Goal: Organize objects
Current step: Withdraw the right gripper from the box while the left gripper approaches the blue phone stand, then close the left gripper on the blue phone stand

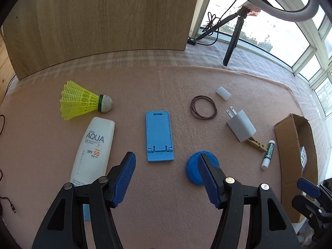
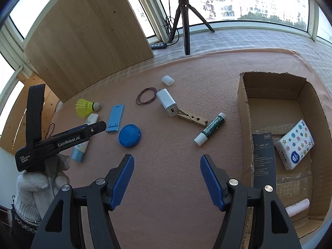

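My left gripper (image 1: 167, 161) is open and empty above the pink mat, just short of a blue phone stand (image 1: 159, 136) and beside a blue round lid (image 1: 196, 171). Left of it lie a white sunscreen tube (image 1: 93, 147) and a yellow shuttlecock (image 1: 83, 102). A hair tie (image 1: 203, 107), a white cap (image 1: 223, 93), a white charger (image 1: 240, 125), a clothespin (image 1: 256, 144) and a lip balm (image 1: 268, 154) lie to the right. My right gripper (image 2: 167, 164) is open and empty, left of a cardboard box (image 2: 241, 95) and short of the lip balm (image 2: 210, 129).
The box holds a tissue pack (image 2: 294, 147), a black booklet (image 2: 264, 157) and a pink tube (image 2: 297, 207). A wooden board (image 1: 103, 20) stands at the back. A tripod (image 2: 184, 20) with a ring light and cables stands by the window.
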`<state>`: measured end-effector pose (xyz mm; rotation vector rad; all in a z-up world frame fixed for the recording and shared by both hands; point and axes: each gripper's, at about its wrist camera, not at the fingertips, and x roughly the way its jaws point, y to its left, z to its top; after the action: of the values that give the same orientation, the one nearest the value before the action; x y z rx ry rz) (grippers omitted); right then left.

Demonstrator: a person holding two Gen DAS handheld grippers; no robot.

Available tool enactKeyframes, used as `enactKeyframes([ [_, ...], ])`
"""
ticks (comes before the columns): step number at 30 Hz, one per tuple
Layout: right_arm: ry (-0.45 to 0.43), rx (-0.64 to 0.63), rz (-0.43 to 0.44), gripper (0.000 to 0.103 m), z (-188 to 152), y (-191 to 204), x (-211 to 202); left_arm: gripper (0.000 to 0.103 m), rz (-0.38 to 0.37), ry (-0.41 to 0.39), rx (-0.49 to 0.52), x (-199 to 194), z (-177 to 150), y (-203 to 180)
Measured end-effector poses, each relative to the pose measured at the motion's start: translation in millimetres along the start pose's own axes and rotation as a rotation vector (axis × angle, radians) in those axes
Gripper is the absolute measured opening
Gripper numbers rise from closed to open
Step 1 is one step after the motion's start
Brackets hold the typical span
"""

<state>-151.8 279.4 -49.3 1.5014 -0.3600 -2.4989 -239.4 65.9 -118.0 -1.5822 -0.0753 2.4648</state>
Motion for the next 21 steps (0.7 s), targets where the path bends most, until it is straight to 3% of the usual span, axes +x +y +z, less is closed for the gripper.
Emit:
enactKeyframes([
  [9, 0.024, 0.006, -0.006, 0.063, 4, 4, 16, 0.065, 0.04, 0.053, -0.005, 44, 22, 0],
  [21, 0.05, -0.01, -0.009, 0.063, 13, 10, 37, 0.065, 0.117, 0.076, 0.005, 70, 29, 2],
])
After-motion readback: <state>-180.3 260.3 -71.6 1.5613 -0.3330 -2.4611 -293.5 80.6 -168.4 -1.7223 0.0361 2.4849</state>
